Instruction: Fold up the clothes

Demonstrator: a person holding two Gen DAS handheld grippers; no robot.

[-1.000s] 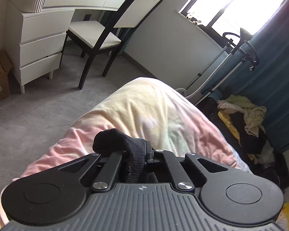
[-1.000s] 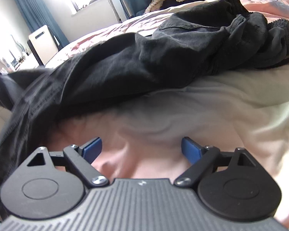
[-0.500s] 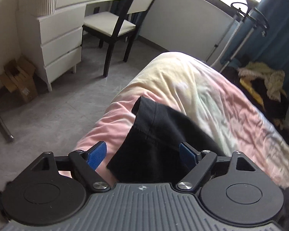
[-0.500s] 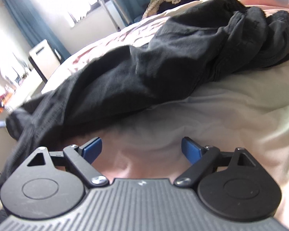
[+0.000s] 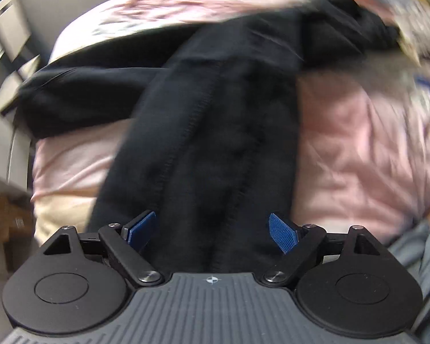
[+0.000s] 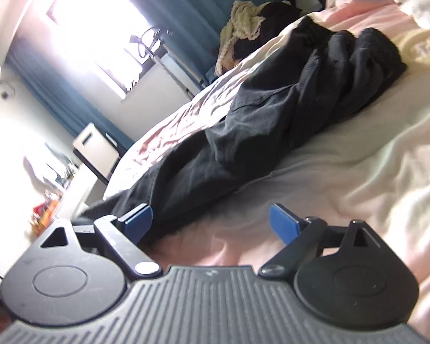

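Observation:
A pair of black trousers (image 5: 215, 120) lies stretched along the pink quilted bed (image 5: 364, 143). One leg runs straight toward my left gripper (image 5: 212, 229), which is open just above the leg's near end, blue pads either side of the cloth. In the right wrist view the trousers (image 6: 272, 120) lie bunched across the bed (image 6: 358, 172). My right gripper (image 6: 210, 220) is open and empty, low over the sheet beside the trousers' near edge.
A white chair (image 6: 96, 146) and a white dresser (image 6: 68, 197) stand past the bed's left side. A heap of other clothes (image 6: 243, 31) lies by the blue curtain (image 6: 186, 8) under the window. A cardboard box (image 5: 5, 218) sits on the floor.
My left gripper has let go of the black trouser leg and opened, then swung from facing the room to looking along the bed. My right gripper has tilted and stayed open.

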